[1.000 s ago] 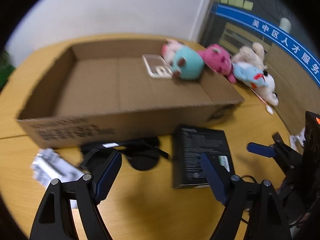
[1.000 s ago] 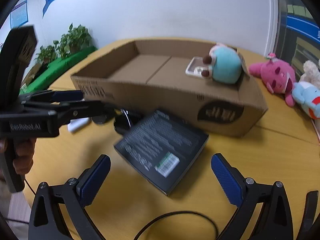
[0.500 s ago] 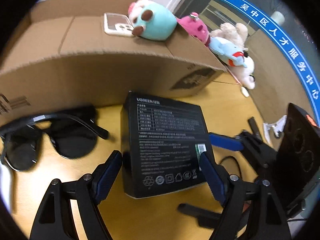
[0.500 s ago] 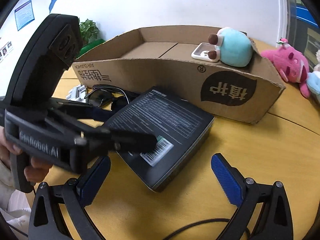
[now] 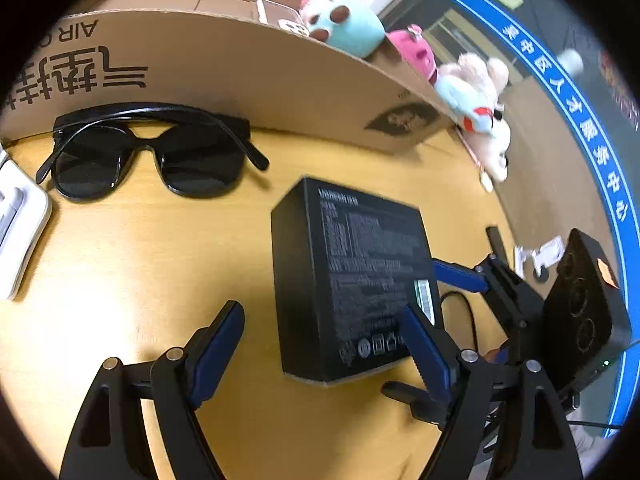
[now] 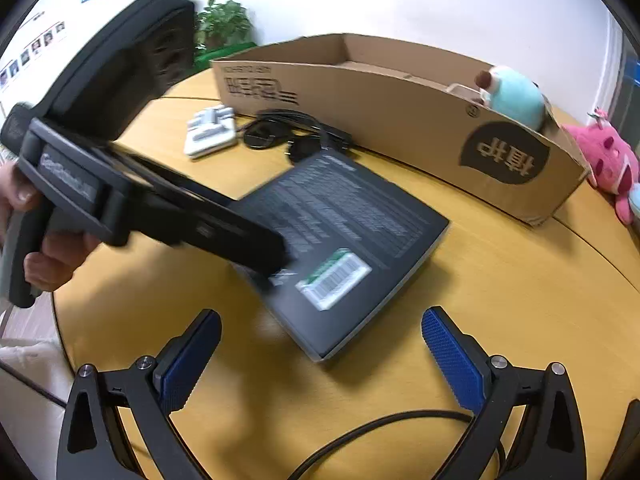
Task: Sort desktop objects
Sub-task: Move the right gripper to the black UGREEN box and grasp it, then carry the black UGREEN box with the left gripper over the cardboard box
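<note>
Black box (image 5: 352,276) lies flat on table (image 5: 120,260), just in front of cardboard box (image 5: 240,68). Left gripper (image 5: 324,344) and right gripper (image 6: 320,356) both gape, empty. Straddle box edges squarely before squeezing.

Both grippers are now lower and much nearer the black box (image 5: 352,276) than a second ago. The left gripper (image 5: 320,340), earlier back by the sunglasses (image 5: 148,152), now reaches over the black box's near corner (jaws wide, not pressing it). The right gripper (image 6: 320,344) now hangs just short of its barcode end.
</note>
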`<state>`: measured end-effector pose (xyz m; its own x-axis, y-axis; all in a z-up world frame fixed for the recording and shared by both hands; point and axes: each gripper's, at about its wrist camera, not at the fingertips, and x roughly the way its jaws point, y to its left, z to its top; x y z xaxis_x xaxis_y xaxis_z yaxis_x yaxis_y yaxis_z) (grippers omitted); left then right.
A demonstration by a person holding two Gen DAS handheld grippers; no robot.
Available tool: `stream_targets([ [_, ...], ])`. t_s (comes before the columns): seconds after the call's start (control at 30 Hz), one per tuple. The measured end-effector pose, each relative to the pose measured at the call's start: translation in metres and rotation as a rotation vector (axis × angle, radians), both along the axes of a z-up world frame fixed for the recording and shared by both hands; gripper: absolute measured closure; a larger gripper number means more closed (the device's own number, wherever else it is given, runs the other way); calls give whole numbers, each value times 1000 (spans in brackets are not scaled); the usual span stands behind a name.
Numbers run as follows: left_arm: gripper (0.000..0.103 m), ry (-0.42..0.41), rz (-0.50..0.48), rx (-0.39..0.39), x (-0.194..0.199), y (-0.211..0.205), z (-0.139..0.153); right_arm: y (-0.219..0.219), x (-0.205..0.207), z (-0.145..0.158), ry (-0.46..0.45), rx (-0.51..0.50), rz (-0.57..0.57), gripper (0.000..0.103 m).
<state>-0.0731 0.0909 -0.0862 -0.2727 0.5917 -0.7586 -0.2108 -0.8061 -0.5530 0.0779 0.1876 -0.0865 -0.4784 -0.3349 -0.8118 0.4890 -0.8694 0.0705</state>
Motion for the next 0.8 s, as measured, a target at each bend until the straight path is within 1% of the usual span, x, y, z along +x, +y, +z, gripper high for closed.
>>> stream_targets([
  [0.07,24,2,-12,25,-6,2,-1,-1,-9,1,7,-17,3,2],
  [0.13,26,-1,-25,64,-10,7,-3,-6,-14,2,21,-8,14,4],
  [0.17,26,10,-21,54,-10,10,-2,-9,-16,1,23,-2,19,7],
  [0.2,30,21,-26,22,-8,14,-1,-11,-19,0,26,13,12,9],
  [0.23,29,36,-28,6,-6,16,0,-13,-19,-1,29,28,8,10],
  [0.37,32,33,13,23,3,9,5,-13,-14,2,28,15,-2,17],
  [0.4,33,48,23,19,6,7,10,-14,-11,5,35,14,-3,19],
  [0.5,34,126,52,-1,11,-1,35,-25,-7,22,87,38,4,20],
  [0.57,34,186,86,0,13,-13,57,-34,-8,42,138,42,9,20],
  [0.63,34,264,115,-2,12,-28,87,-45,-12,66,204,47,20,20],
  [0.7,33,343,134,-15,8,-40,116,-60,-19,97,294,64,40,20],
  [0.73,33,399,150,-23,5,-50,137,-65,-23,107,324,69,49,20],
  [0.77,33,427,157,-29,2,-53,147,-72,-28,122,366,72,62,20],
  [0.8,33,477,169,-40,-3,-62,166,-79,-34,135,401,75,72,20],
])
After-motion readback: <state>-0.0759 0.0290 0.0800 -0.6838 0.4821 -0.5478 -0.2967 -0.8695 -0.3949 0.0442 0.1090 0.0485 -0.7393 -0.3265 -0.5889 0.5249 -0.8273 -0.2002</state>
